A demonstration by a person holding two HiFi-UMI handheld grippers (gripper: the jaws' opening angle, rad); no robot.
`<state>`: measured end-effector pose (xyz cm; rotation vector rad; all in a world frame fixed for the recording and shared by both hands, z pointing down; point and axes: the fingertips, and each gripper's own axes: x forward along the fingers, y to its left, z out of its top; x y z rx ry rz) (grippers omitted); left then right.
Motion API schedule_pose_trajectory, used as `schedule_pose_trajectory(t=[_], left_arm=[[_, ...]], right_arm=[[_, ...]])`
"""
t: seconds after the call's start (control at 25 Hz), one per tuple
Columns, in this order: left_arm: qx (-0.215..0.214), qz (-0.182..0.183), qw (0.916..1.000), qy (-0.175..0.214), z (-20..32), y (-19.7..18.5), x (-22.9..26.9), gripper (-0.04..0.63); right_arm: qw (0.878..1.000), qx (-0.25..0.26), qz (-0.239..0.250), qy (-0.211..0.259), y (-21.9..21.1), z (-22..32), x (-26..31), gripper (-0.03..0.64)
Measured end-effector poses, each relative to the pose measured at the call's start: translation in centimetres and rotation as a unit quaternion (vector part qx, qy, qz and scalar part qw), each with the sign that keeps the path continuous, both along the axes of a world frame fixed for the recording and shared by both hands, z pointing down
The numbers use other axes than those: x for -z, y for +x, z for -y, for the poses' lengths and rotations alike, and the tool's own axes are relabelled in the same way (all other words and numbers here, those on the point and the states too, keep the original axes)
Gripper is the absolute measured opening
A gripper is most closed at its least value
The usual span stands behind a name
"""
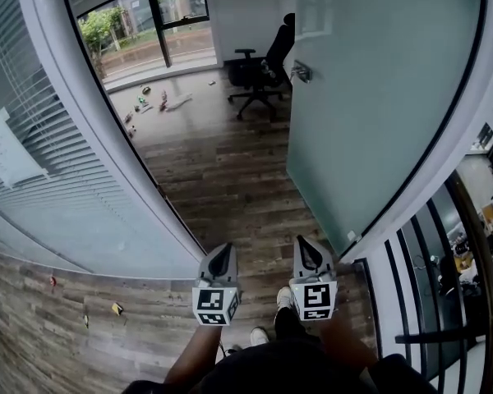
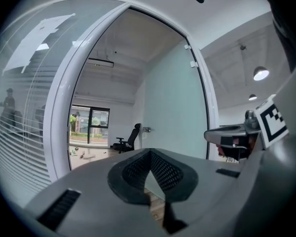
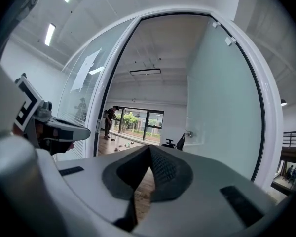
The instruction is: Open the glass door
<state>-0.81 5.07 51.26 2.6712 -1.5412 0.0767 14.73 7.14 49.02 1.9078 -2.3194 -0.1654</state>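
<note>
The frosted glass door (image 1: 378, 97) stands swung inward into the room, its metal handle (image 1: 302, 73) far ahead of me. Its panel also shows in the left gripper view (image 2: 172, 112) and the right gripper view (image 3: 222, 112), where the handle (image 3: 188, 134) is small and distant. My left gripper (image 1: 222, 257) and right gripper (image 1: 306, 251) are side by side at the doorway threshold, pointing level into the room, apart from the door. Both are shut with nothing between the fingertips, left gripper (image 2: 149, 153) and right gripper (image 3: 149, 148).
A glass wall with frosted stripes (image 1: 57, 162) runs along the left of the doorway. Inside, a black office chair (image 1: 263, 68) stands near the door, small objects (image 1: 152, 101) lie on the wood floor, and a window (image 1: 148, 23) fills the back. A black railing (image 1: 444, 302) is at right.
</note>
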Motion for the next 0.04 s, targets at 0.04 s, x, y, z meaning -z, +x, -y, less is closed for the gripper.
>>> schedule_pose_trajectory(t=[0.04], left_arm=[[-0.001, -0.001, 1.0, 0.003, -0.24, 0.08, 0.23, 0.002]], right_arm=[[1.0, 0.0, -0.001, 0.003, -0.03, -0.29, 0.23, 0.015]])
